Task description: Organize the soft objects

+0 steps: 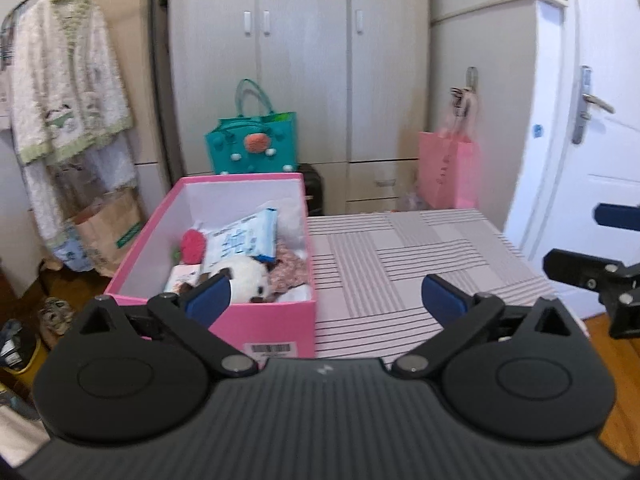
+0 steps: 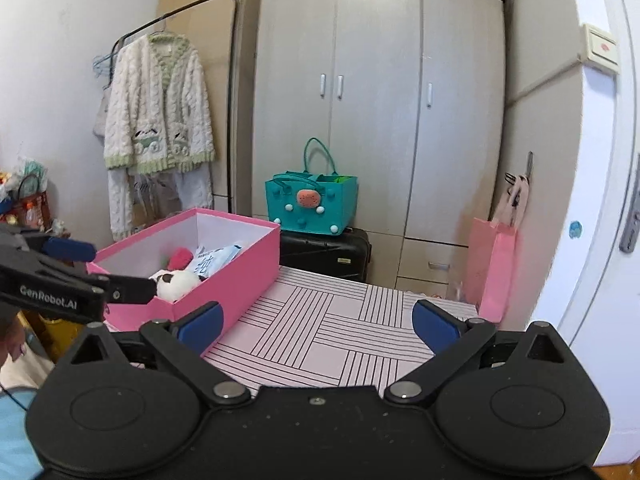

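A pink box stands on the left of a striped pink table. In it lie a white panda plush, a red soft toy, a blue-and-white packet and a floral cloth. My left gripper is open and empty above the box's near right corner. My right gripper is open and empty over the table, right of the box. The plush and packet show there too. The left gripper's side crosses the box's near end.
A teal bag sits on a black suitcase behind the table, before a grey wardrobe. A pink paper bag hangs right. A white door stands far right. A clothes rack with a white cardigan stands left.
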The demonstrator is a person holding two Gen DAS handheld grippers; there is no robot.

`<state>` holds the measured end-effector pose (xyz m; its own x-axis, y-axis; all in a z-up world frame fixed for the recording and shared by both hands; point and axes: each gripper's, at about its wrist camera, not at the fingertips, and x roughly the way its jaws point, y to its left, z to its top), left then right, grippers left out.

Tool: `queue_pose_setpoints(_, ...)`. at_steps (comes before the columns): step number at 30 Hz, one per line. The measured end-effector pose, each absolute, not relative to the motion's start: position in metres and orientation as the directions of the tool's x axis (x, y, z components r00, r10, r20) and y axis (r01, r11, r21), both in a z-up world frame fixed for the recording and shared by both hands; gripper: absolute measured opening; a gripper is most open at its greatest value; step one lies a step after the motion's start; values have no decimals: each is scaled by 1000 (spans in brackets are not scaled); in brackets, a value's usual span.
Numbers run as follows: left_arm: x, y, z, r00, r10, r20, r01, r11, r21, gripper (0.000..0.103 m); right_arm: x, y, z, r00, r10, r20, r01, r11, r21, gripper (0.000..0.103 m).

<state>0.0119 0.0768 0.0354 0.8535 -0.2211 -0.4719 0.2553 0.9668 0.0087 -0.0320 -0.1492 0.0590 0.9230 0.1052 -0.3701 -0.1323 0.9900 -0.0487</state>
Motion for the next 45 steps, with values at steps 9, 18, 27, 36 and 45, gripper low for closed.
queue_pose_setpoints(9, 4, 75, 27, 859, -168, -484, 187, 982, -8, 103, -33, -145, 44, 906, 44, -421, -73, 996, -53, 102)
queue_pose_setpoints(18, 3, 77, 19, 869, -145, -472, 141, 989, -45, 103, -37, -143, 37, 893, -26, -450, 8, 999, -43, 102)
queue_pose_setpoints(27, 4, 75, 11, 875, -108, -472, 130, 991, 13, 103, -47, -142, 38, 896, -95, -433, 96, 995, -21, 102)
queue_pose_setpoints(36, -2, 70, 7, 890, -94, -447, 137, 988, 65, 103, -52, -148, 36, 892, -127, -434, 141, 990, 1, 102)
queue_pose_setpoints(45, -7, 73, 9, 901, -102, -421, 134, 990, 47, 103, -61, -148, 34, 903, -157, -400, 171, 985, -1, 102)
